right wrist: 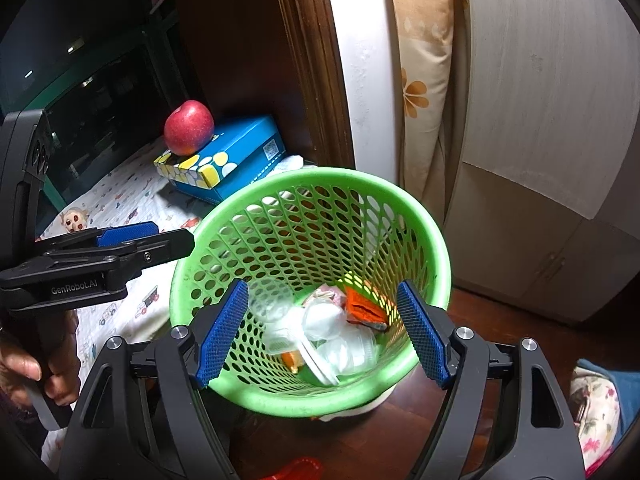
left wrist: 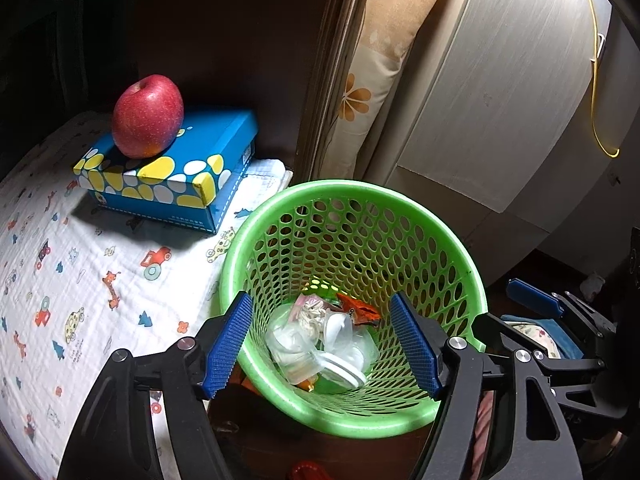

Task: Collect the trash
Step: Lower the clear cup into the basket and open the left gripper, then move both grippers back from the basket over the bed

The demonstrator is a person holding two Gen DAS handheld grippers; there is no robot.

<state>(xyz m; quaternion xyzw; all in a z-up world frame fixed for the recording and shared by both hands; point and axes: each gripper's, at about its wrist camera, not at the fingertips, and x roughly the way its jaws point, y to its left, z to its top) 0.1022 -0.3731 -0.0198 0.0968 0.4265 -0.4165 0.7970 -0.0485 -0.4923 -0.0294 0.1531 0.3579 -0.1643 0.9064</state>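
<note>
Both claws are spread wide with nothing between the blue pads: the left gripper (left wrist: 320,344) and the right gripper (right wrist: 322,334) each hang over the mouth of the one green perforated wastebasket (left wrist: 420,200), which sits on the dark wood floor right beside the bed.

Trash-wise it looks pretty far along. The basket already holds a pile: clear plastic cups (left wrist: 292,344) with white lids (at least two, hard to count exactly since they overlap), one orange snack wrapper (left wrist: 358,312) and one crumpled pinkish wrapper (left wrist: 310,306).

Further out, the printed bedsheet (left wrist: 80,280) carries one blue spotted box (left wrist: 192,168) with one red apple (left wrist: 147,117) on top, neither obviously trash. One red item (right wrist: 298,469) on the floor by the basket may be what's left.
</note>
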